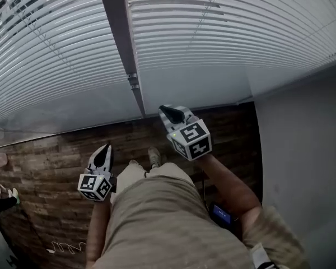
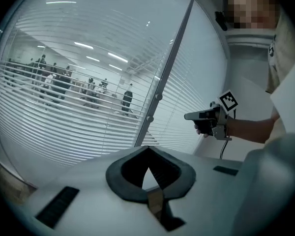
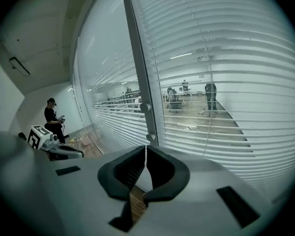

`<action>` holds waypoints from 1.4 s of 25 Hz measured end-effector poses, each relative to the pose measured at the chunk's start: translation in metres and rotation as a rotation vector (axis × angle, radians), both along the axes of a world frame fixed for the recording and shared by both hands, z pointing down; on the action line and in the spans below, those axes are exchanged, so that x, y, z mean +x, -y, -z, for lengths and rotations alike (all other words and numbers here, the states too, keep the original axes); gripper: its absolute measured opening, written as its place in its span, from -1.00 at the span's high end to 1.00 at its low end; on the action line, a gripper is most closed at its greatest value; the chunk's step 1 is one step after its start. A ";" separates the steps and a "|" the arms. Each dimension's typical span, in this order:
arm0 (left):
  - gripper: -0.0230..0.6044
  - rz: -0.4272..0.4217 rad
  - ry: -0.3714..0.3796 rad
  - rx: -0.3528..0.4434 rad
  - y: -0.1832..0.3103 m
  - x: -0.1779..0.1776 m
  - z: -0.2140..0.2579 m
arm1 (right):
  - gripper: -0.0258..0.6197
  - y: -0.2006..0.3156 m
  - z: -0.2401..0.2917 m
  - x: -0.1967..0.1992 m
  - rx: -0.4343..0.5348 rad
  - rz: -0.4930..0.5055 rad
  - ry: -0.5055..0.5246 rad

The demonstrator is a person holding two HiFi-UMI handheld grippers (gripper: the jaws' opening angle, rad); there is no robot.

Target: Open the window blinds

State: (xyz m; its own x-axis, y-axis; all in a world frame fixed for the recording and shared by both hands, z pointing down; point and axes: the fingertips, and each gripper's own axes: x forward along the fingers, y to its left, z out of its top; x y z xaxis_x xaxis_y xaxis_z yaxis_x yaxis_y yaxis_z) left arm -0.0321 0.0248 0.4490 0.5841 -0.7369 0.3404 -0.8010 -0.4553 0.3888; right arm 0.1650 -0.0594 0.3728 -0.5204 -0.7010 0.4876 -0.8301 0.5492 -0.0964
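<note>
Find the blinds [image 1: 224, 32] across the top of the head view, lowered over both panes either side of the frame [image 1: 121, 43] and ending above a plain strip of glass. See the left hand-held gripper [image 1: 104, 152] low at centre-left and the right hand-held gripper [image 1: 168, 112] higher, near the frame's foot. Note jaws pressed together on both, with nothing between them and nothing touched.

To reach well, look first for a cord or wand. None made out for certain here, only thin strings [image 1: 204, 15] running down the slats. Part the jaws before arriving, close on the control alone and never on a slat, then pull straight and steady.

Only from the head view: the floor [image 1: 50, 167] and the blinds' lower edge. Only from the left gripper view: the right hand-held gripper side-on at middle right, aimed toward the blinds. Only from the right gripper view: another person [image 3: 51, 114] at far left, and the left hand-held gripper low at left.
</note>
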 end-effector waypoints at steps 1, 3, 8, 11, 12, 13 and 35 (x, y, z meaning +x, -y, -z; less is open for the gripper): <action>0.89 -0.008 0.001 -0.002 -0.001 -0.005 -0.004 | 0.86 0.000 -0.005 -0.006 -0.004 0.001 -0.008; 0.89 -0.016 0.001 -0.007 0.006 -0.021 -0.020 | 0.86 0.007 -0.025 -0.025 -0.016 0.008 -0.022; 0.89 -0.027 0.004 -0.001 0.015 -0.052 -0.033 | 0.86 0.013 -0.041 -0.064 -0.045 0.040 -0.049; 0.89 -0.029 0.019 0.014 0.021 -0.068 -0.040 | 0.86 0.017 -0.050 -0.084 -0.042 0.065 -0.057; 0.89 -0.030 0.022 0.018 0.019 -0.074 -0.042 | 0.86 0.015 -0.052 -0.090 -0.039 0.071 -0.058; 0.89 -0.028 0.024 0.022 0.015 -0.080 -0.045 | 0.86 0.012 -0.054 -0.096 -0.037 0.075 -0.060; 0.89 -0.003 -0.006 0.098 0.004 -0.147 -0.037 | 0.86 -0.029 -0.049 -0.134 0.034 -0.061 0.047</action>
State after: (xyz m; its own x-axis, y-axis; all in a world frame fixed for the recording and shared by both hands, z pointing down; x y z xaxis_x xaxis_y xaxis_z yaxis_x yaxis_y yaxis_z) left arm -0.1792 0.0212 0.4864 0.5883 -0.7646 0.2632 -0.7973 -0.4942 0.3466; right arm 0.0307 -0.0309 0.4218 -0.4977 -0.7480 0.4390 -0.8572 0.5012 -0.1179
